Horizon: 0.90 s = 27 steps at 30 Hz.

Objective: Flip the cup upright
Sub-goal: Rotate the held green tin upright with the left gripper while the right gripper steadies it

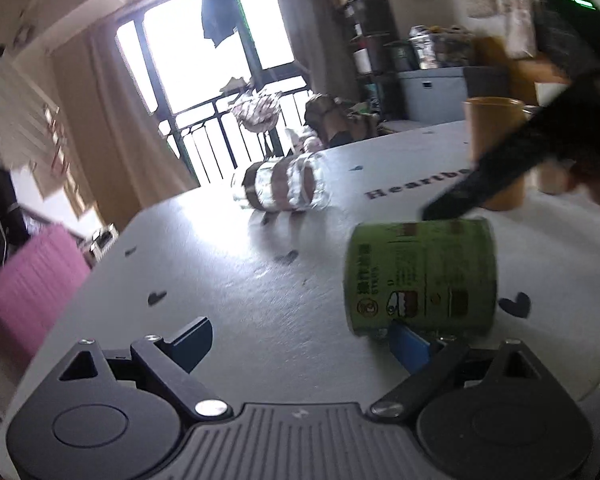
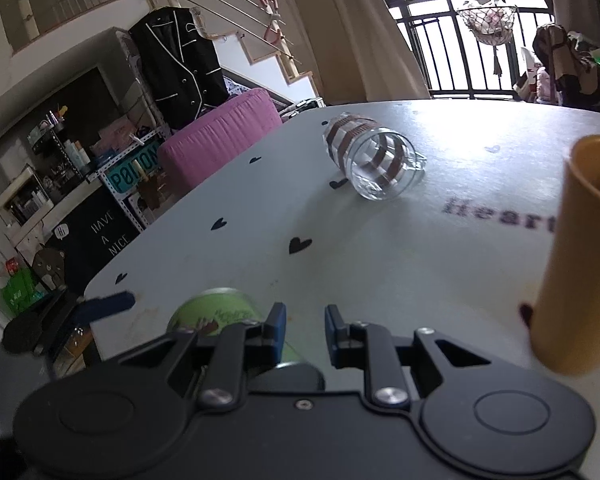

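half the green can [image 2: 216, 312] hides behind the right gripper [image 2: 305, 334], jaws narrowly parted.

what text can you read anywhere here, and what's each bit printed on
"Heart", cut off at the frame edge: on the table cover, beside the orange cup.
"HAVE A NICE": on the black letter board on the floor.
"P0ISON" or close to it, partly hidden: on the teal plate on the shelf.
Green can: Chinese characters and small print, too blurred to read.
Striped glass cup, lying on its side: no text.
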### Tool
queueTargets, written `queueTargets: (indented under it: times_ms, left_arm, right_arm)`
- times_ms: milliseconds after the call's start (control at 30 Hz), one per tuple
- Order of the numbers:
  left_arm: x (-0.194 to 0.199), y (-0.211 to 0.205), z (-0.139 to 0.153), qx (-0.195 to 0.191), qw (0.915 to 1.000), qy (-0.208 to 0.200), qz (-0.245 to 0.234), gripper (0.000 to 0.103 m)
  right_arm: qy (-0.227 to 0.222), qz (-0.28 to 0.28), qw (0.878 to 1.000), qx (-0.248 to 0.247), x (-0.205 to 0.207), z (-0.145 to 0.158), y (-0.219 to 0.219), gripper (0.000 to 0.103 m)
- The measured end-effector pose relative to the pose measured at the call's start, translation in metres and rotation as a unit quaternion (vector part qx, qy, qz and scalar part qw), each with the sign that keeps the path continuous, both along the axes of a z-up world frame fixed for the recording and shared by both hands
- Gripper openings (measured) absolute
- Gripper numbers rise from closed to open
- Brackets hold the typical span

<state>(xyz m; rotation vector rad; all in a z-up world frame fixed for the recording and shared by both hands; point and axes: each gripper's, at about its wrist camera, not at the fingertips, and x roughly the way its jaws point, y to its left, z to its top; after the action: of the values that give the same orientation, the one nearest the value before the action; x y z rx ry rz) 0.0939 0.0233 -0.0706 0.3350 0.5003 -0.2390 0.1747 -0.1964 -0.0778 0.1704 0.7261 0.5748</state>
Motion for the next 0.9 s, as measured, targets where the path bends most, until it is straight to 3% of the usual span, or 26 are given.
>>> queueTargets:
  times_ms: [300,433,567,767,833,900]
  left_arm:
    - [0.017,0.025,-0.003,-0.076,0.9952,0.055,0.028,0.091]
    - [0.012,0.039,0.004,-0.13,0.9864,0.098,0.022,0.091]
    - [0.003,0.049,0.019,-0.222,0.962,0.157,0.026,0.092]
    - [0.007,0.042,0.025,-0.353,0.9061,0.231,0.029,0.092]
    - [0.013,0.036,0.024,-0.376,0.8916,0.251,0.031,0.092]
    - [0.02,0.028,0.022,-0.381,0.8858,0.264,0.032,0.092]
  right_arm:
    - [0.007,0.007,1.0,0.018,-0.029,0.001,-0.01,0.022]
    - [0.018,-0.003,0.999,0.026,-0.026,0.0,-0.015,0.024]
    - [0.027,-0.009,0.998,0.051,-0.021,0.0,-0.02,0.027]
    - [0.039,-0.011,0.996,0.078,-0.009,0.004,-0.021,0.034]
    - [0.048,-0.011,0.996,0.079,-0.005,0.003,-0.02,0.034]
    - [0.056,-0.01,0.995,0.084,-0.003,0.002,-0.02,0.034]
